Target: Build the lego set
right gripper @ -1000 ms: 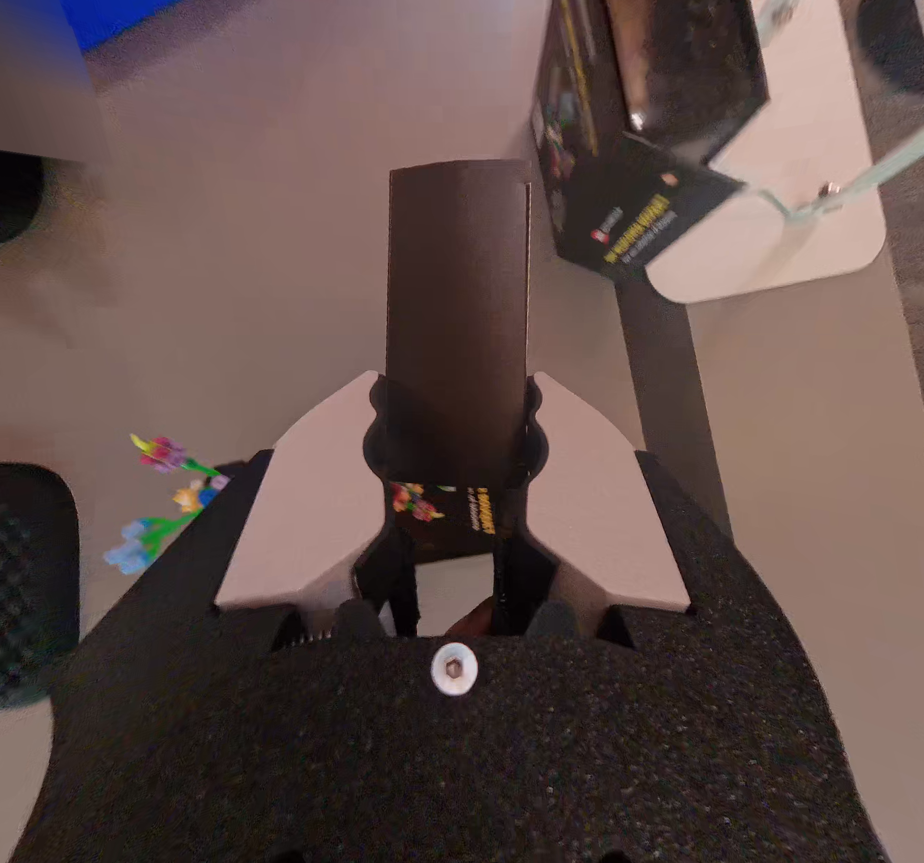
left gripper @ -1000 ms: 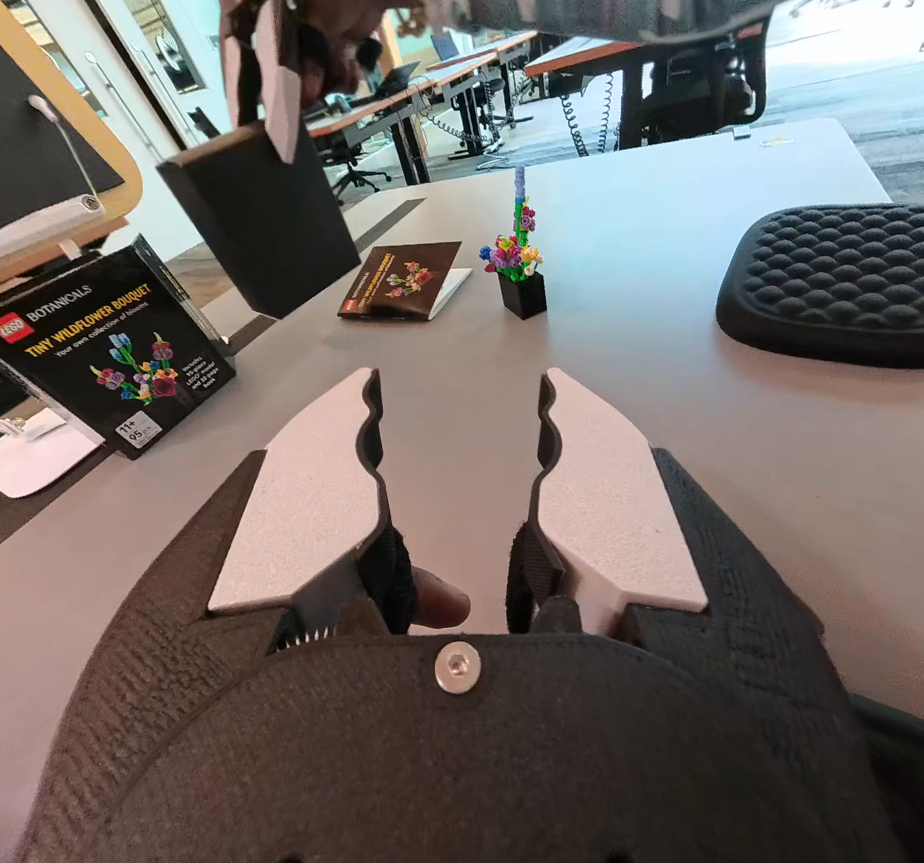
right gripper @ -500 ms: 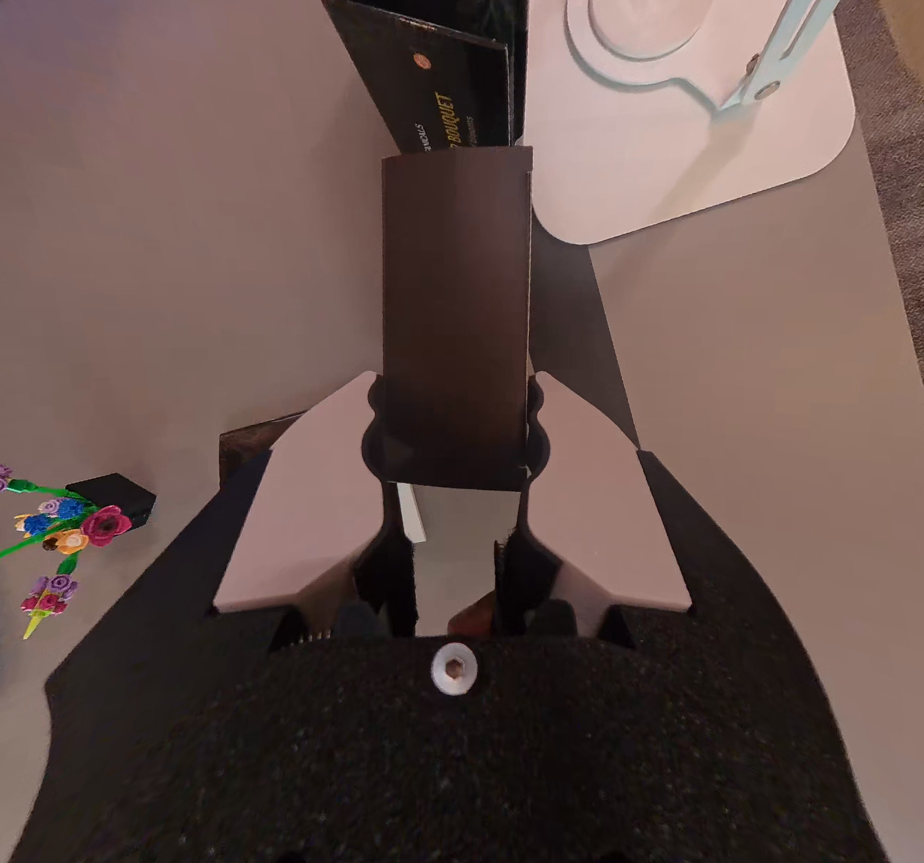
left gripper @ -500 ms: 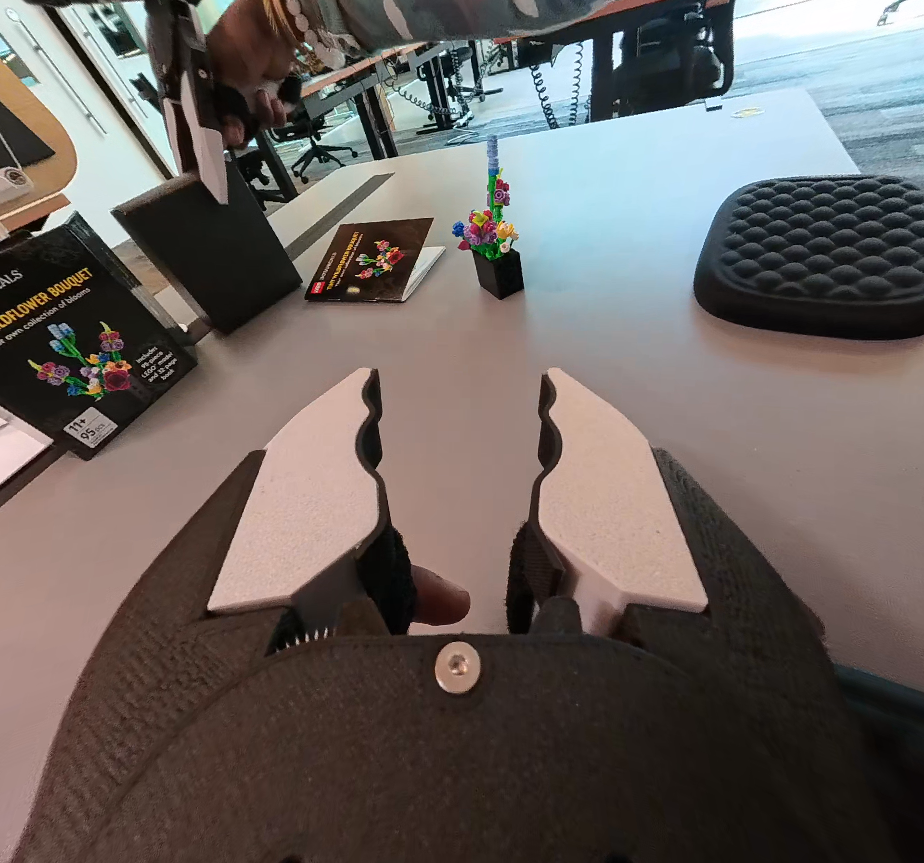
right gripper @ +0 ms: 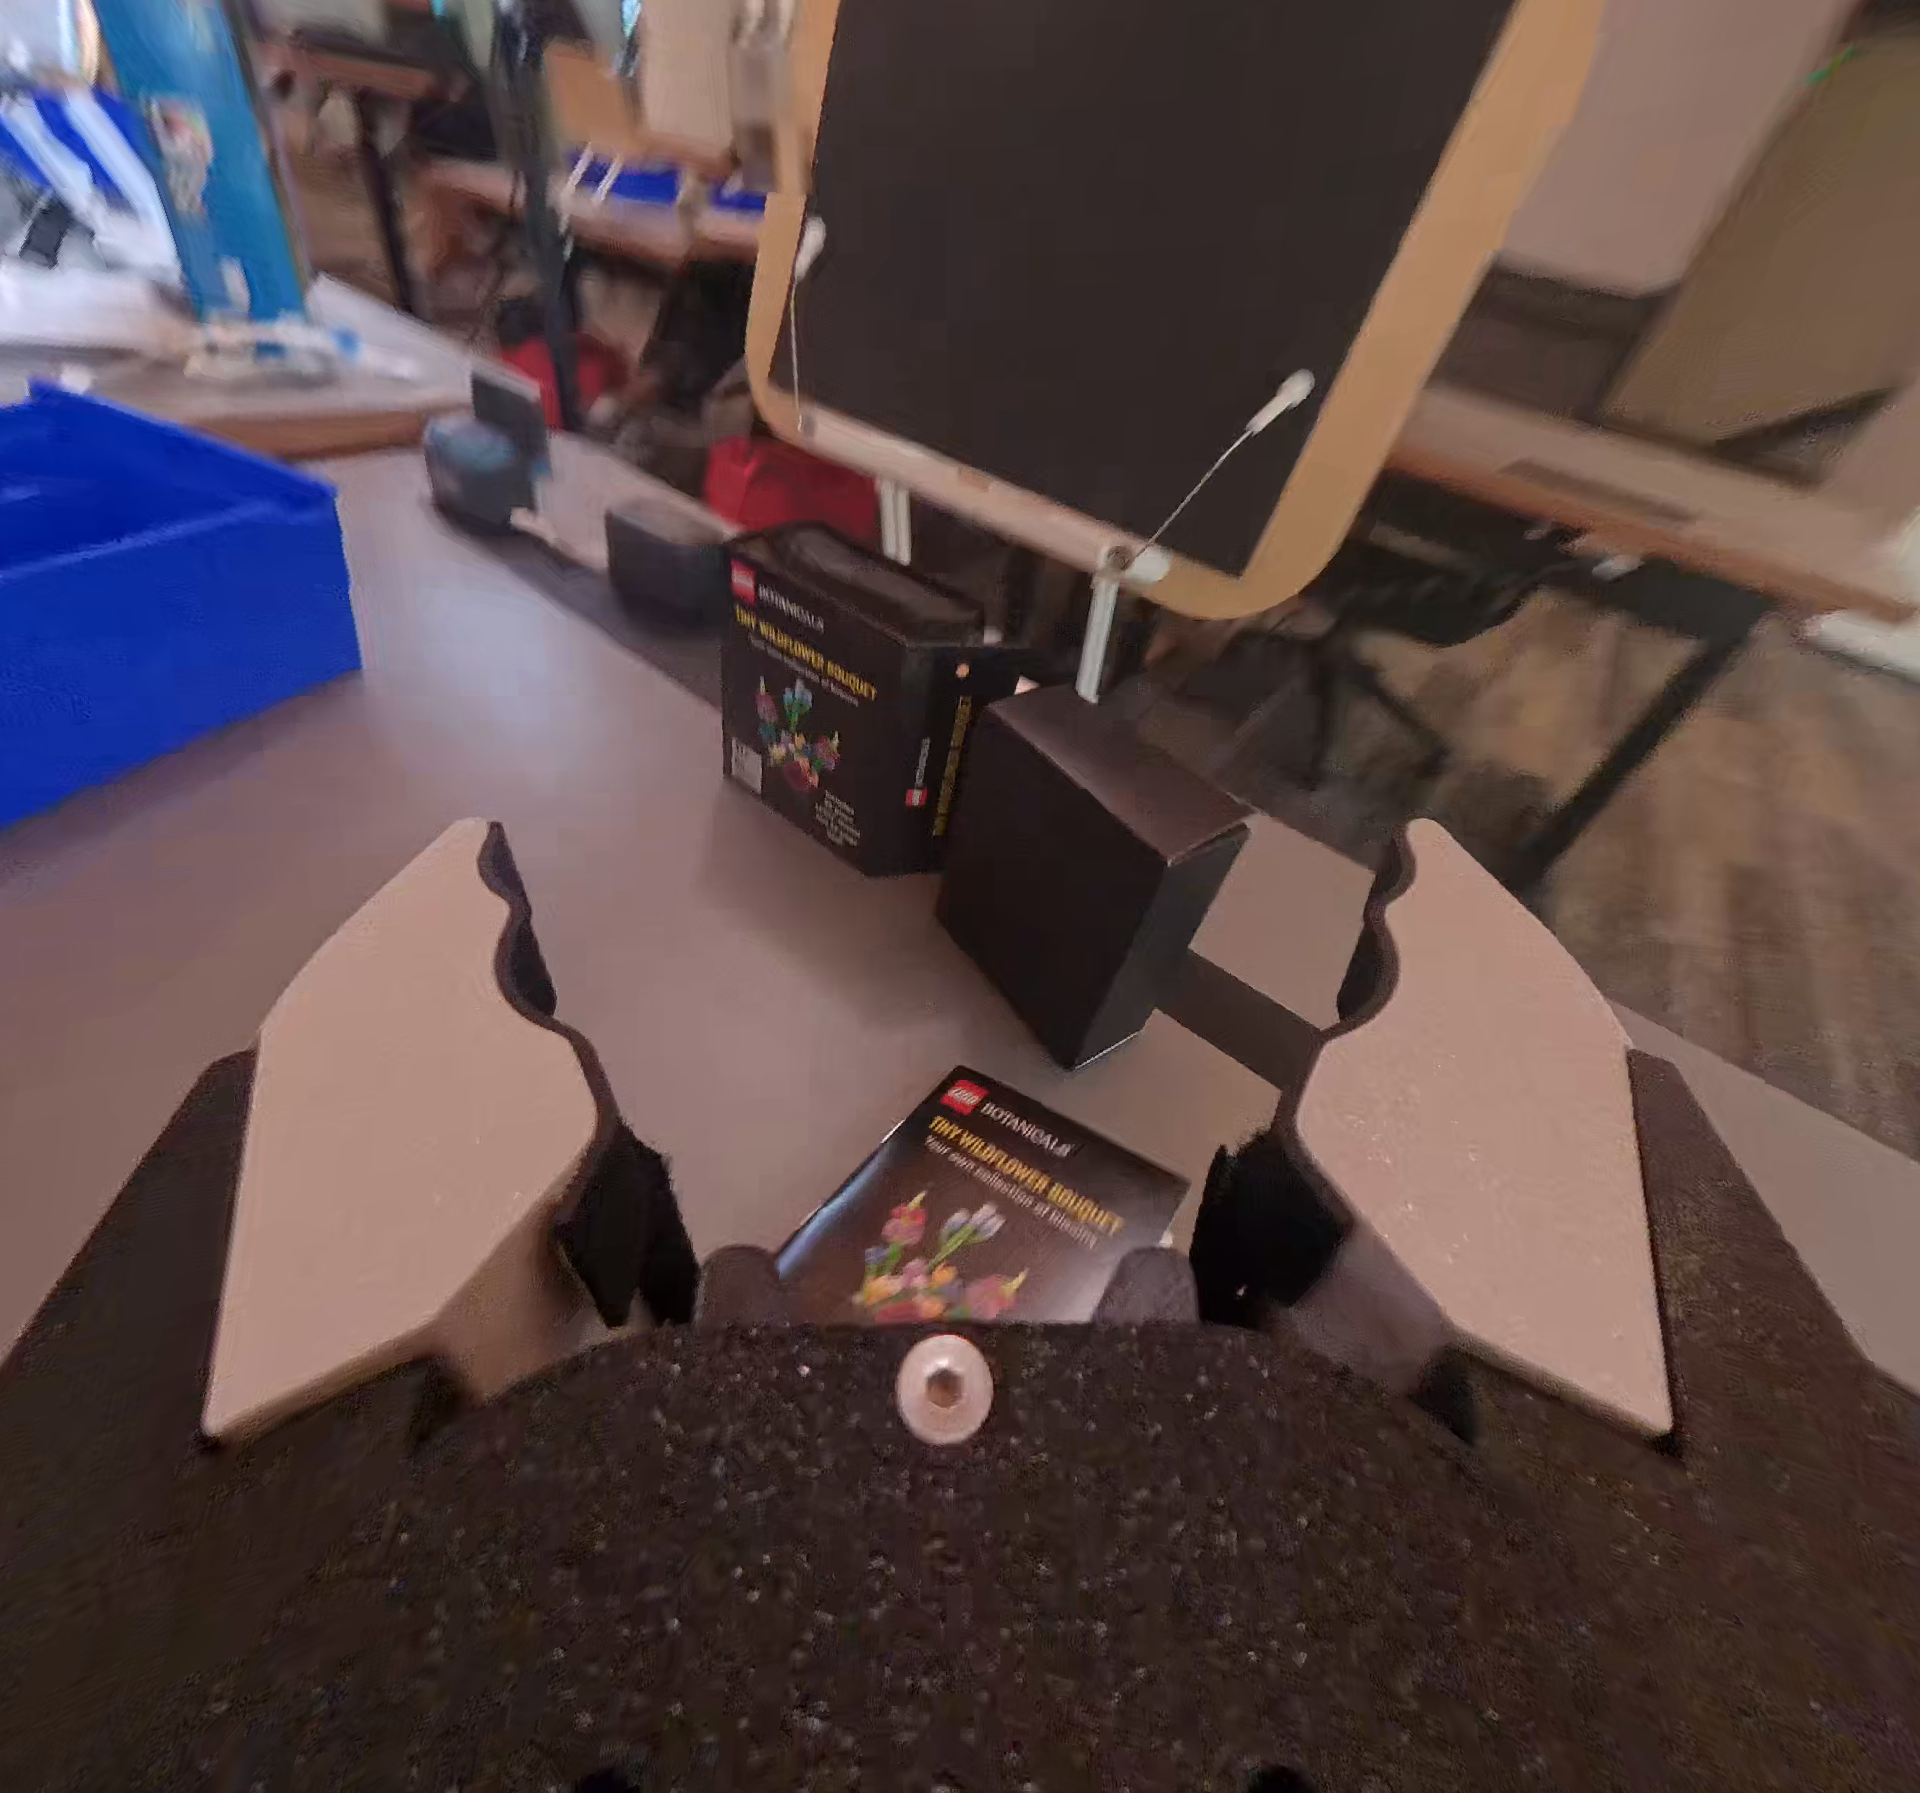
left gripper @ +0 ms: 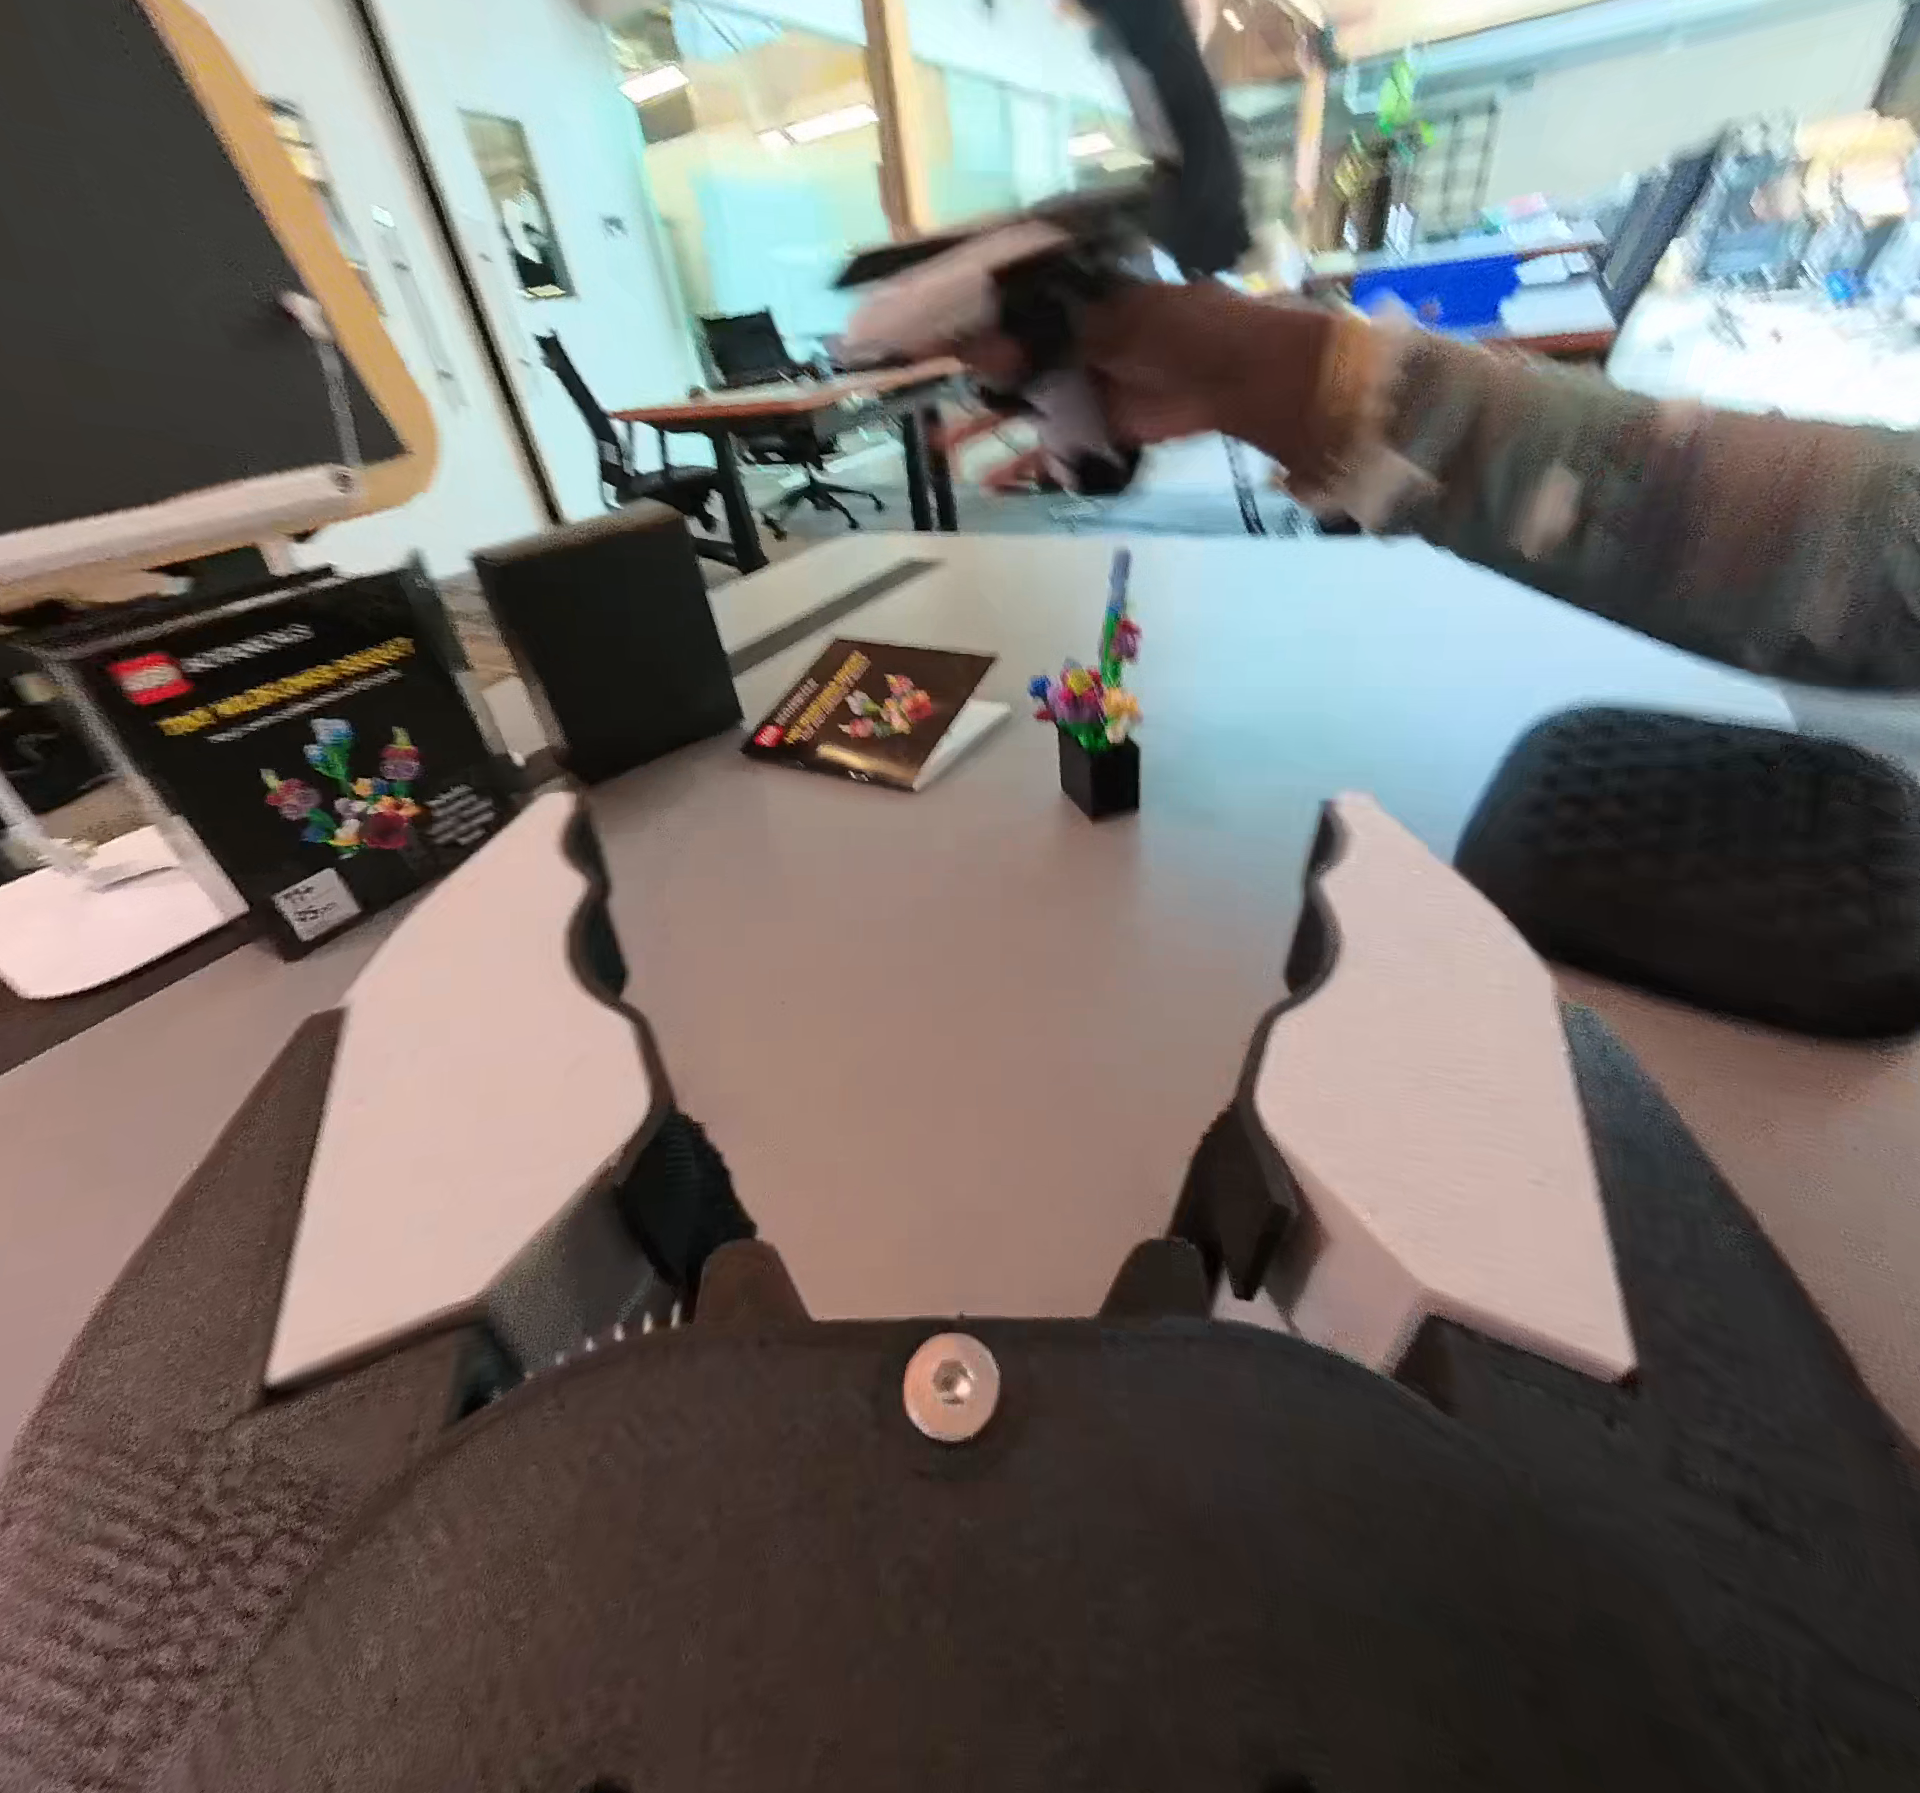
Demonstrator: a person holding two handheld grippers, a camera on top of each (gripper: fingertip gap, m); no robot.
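Observation:
A small built flower bouquet in a black pot point(left gripper: 1093, 717) stands on the grey table point(left gripper: 935, 964). A dark instruction booklet point(left gripper: 878, 710) lies left of it and shows under my right gripper in the right wrist view point(right gripper: 987, 1213). A plain black inner box point(left gripper: 608, 642) stands on the table beside the printed set box point(left gripper: 301, 756); both show in the right wrist view, the inner box point(right gripper: 1081, 902) and the printed box point(right gripper: 831, 725). My left gripper point(left gripper: 951, 839) is wide open and empty above the table. My right gripper point(right gripper: 940, 870) is wide open and empty, raised above the booklet.
A black textured pad point(left gripper: 1704, 860) lies at the right. A black board with a wooden frame point(right gripper: 1143, 185) stands on a white base behind the boxes. A blue bin point(right gripper: 156, 590) sits at the left. A person's sleeve and the other gripper point(left gripper: 1558, 486) cross above the table.
My right gripper has let go of the black inner box, which now stands on the table beside the set box, and has lifted away. Both grippers have opened wider.

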